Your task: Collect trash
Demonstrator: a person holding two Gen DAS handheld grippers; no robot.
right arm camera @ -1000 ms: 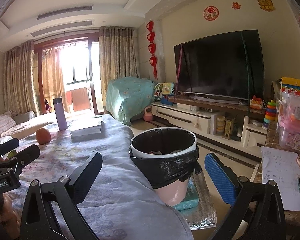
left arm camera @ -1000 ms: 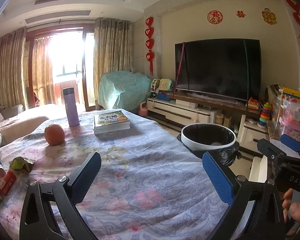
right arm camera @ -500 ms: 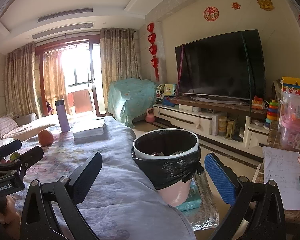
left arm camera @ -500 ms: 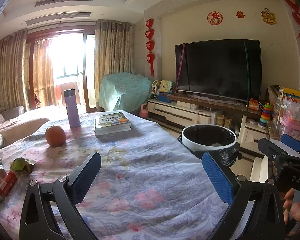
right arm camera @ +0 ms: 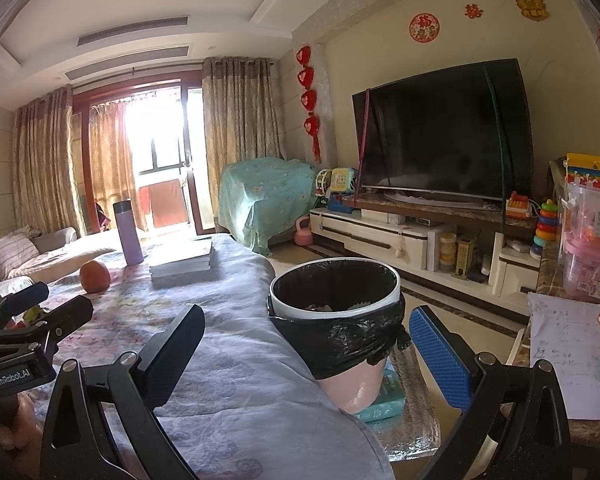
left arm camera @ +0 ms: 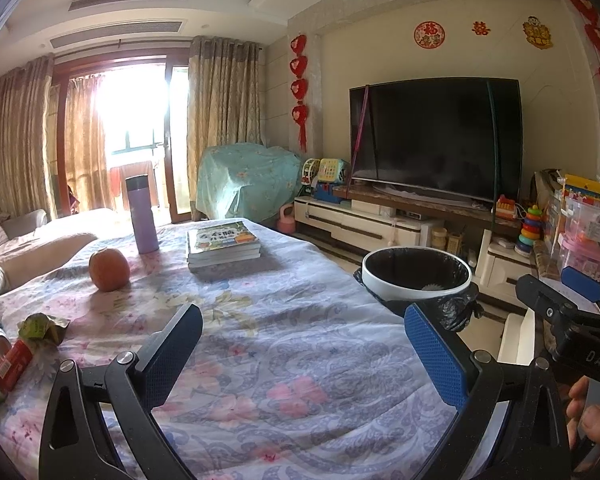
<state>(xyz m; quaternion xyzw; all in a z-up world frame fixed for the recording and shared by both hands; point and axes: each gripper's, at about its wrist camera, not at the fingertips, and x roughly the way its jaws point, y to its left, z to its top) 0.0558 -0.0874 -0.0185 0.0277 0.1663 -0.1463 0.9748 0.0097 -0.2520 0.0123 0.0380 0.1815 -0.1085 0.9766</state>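
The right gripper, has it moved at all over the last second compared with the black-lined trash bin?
Yes, slightly. The right gripper, jaws open and empty, has edged leftward: the black-lined trash bin has drifted a little rightward between its fingers.

Left gripper (left arm camera: 302,354) and right gripper (right arm camera: 306,354) both gape wide, empty (held level, side by side).

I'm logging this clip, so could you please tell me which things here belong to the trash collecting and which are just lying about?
Part of the job:
- wrappers at the table's left edge
- bin with black liner
- left gripper, open
- right gripper, open

Just lying about:
- orange
- flask
- books
- TV
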